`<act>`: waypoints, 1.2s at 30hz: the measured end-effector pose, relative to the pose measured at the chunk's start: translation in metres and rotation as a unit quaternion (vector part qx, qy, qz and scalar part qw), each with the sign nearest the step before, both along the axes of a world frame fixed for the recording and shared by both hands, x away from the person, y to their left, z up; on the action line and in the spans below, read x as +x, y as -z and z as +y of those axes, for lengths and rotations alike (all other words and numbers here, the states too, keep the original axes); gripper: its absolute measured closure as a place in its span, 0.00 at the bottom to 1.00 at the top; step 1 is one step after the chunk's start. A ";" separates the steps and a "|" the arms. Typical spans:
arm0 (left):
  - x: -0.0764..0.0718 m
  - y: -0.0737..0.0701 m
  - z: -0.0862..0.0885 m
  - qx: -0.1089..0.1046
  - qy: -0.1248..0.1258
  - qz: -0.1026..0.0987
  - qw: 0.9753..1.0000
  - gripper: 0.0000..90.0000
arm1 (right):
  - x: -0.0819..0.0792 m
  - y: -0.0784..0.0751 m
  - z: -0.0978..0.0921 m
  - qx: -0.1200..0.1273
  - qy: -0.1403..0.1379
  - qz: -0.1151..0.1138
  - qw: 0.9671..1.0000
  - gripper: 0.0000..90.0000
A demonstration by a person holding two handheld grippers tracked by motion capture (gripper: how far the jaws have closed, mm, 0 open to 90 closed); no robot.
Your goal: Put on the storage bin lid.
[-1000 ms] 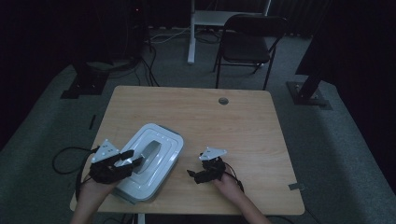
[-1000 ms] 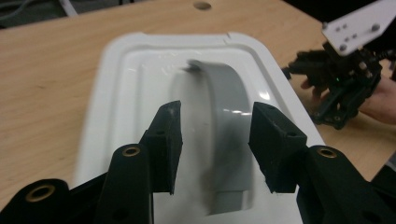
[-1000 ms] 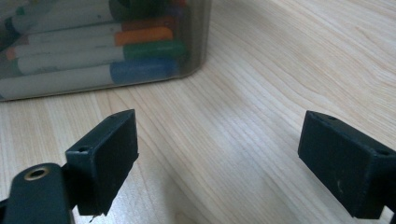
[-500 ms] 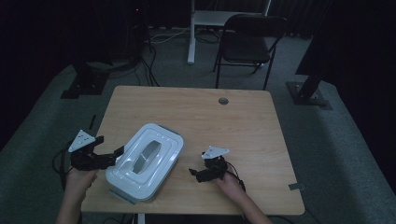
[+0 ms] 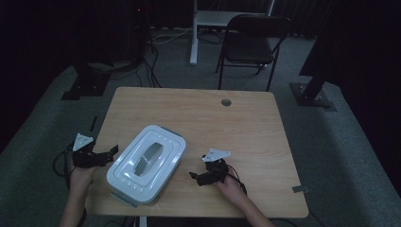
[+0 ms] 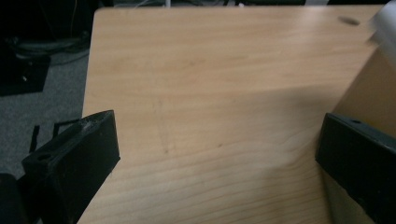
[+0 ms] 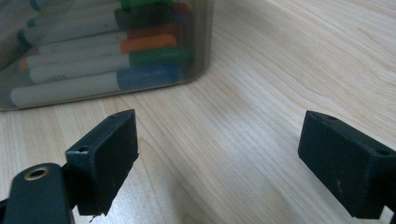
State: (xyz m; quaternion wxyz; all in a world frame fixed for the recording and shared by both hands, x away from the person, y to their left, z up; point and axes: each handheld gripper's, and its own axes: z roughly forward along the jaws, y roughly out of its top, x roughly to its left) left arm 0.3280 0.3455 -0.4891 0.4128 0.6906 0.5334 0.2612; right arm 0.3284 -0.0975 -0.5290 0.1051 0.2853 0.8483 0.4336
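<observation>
Both tongs stood wide open and empty. From the high view, my left tongs (image 5: 106, 154) hovered at the 9 o'clock side of the white-lidded box (image 5: 146, 163), just beside its long wall, while my right tongs (image 5: 201, 176) rested on the surface (image 5: 246, 127) near the 3 o'clock side, apart from the box. That box sat toward the surface's 7 o'clock corner, angled, one corner nearly at the front edge. Through the right gripper view I saw its clear wall (image 7: 107, 56) and coloured markers (image 7: 93, 77) stacked inside. I judged the step to be gripping the box from both sides: I would have closed in level and low on opposite walls, squeezing evenly so the load didn't tip.
</observation>
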 end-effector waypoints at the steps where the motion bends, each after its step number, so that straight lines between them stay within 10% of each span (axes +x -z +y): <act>1: 0.001 0.005 0.000 0.003 0.000 0.008 1.000 0.00 | -0.001 0.000 0.001 0.001 0.001 0.002 1.000 0.13; 23: 0.001 0.035 -0.027 -0.011 0.035 0.071 0.997 0.00 | -0.021 0.006 0.046 0.032 -0.002 0.007 0.999 0.13; 36: -0.008 0.038 -0.065 -0.001 0.076 0.094 0.993 0.00 | -0.010 0.002 0.024 0.018 0.043 -0.002 0.999 0.13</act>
